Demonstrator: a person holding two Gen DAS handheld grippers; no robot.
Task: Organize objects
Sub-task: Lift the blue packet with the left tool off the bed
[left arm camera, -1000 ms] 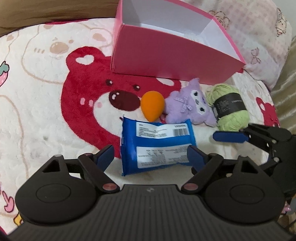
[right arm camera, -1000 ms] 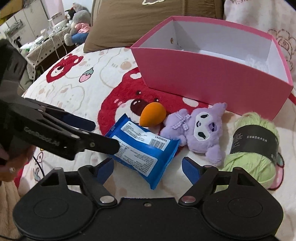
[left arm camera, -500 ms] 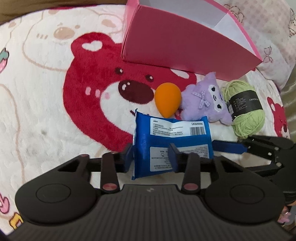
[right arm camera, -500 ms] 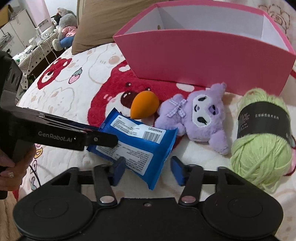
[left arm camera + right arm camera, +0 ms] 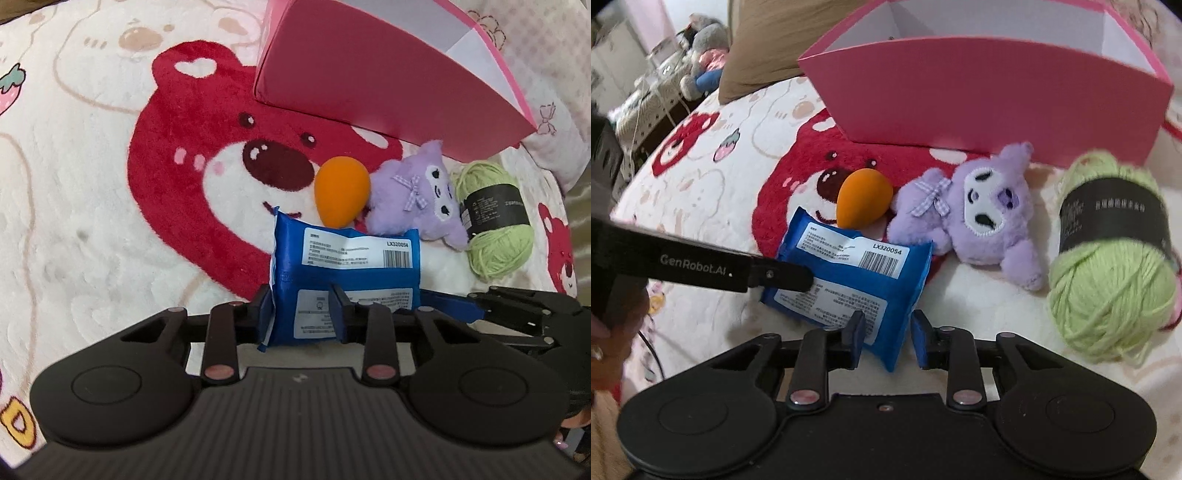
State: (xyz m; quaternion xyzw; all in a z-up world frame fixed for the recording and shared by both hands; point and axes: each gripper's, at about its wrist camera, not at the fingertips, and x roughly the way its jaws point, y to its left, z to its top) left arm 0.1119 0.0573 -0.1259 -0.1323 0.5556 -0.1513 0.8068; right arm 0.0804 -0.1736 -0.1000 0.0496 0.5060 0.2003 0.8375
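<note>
**Inspector A:** Left gripper: its blue fingers are clamped on the near left corner of the blue packet. The packet stands tilted up off the bear-print blanket, white label facing the camera. Its lower edge is hidden behind the gripper body.

**Inspector B:** Confirmed from the right wrist view, where the left gripper comes in from the left and its tip overlaps the blue packet. The right gripper straddles the packet's near corner. One finger sits against the wrapper; a sliver of blanket shows between the wrapper and the other. I cannot tell whether it grips.

**Inspector A:** In the left view the right gripper shows one blue finger behind the packet's right edge. The contact point is covered.

**Inspector B:** Other items: orange egg-shaped sponge just behind the packet, touching the purple plush. The green yarn ball lies right of the plush, motion-blurred, its band text unreadable.

**Inspector A:** The pink box stands open behind them. Its top is cut off by the frame in the left view; only part of the white interior shows, and the floor is out of sight.

**Inspector B:** Brown pillow behind the box; background furniture is too blurred to identify.
</note>
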